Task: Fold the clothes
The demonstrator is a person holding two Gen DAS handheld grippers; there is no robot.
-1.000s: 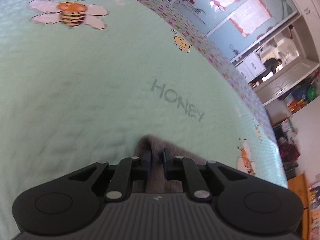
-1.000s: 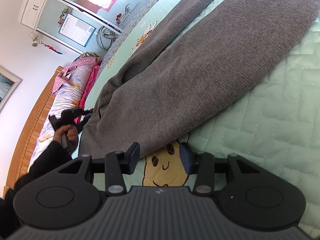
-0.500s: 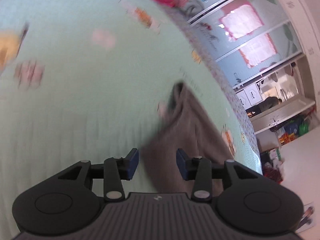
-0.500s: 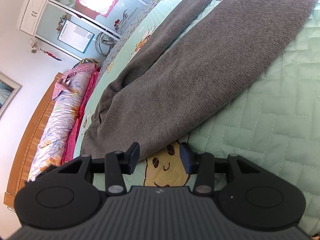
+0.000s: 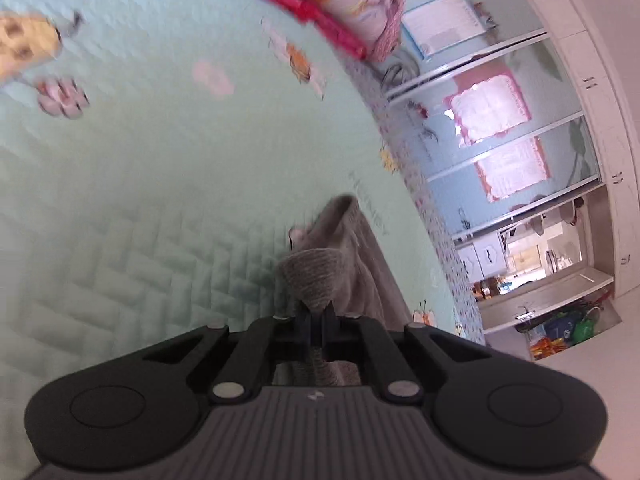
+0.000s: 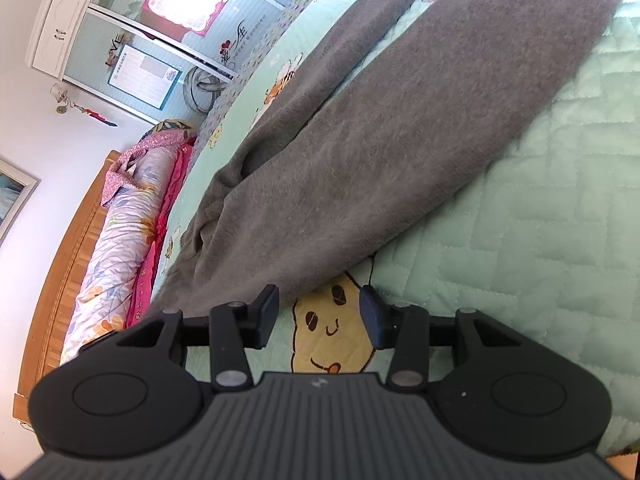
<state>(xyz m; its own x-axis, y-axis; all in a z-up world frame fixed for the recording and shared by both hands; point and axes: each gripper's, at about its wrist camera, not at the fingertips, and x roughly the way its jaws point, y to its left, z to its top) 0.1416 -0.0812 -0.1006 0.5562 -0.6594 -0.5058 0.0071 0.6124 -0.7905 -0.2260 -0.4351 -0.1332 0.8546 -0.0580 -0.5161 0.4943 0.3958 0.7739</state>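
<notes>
Pinching a fold of the grey garment (image 5: 316, 276), the left gripper (image 5: 317, 316) is seen with its two fingers pressed tight together on the cloth. The ribbed edge of the garment is lifted into a small hump just past the fingertips, and the rest of it is stretched away over the green quilt (image 5: 140, 200) toward the far side of the bed.

The right gripper (image 6: 318, 312) is held with its fingers spread apart, and nothing is gripped between them. A yellow smiling picture (image 6: 332, 332) printed on the quilt is seen in the gap. The near edge of the grey garment (image 6: 360, 160) is laid just past the left finger, and from there the cloth is spread long and flat across the green quilt (image 6: 540, 220).

A rolled flowery blanket (image 6: 116, 248) with a pink edge is laid along the wooden headboard (image 6: 60, 280). Cupboard doors (image 5: 500, 140) with pink paper pictures are seen on the wall beyond the bed.
</notes>
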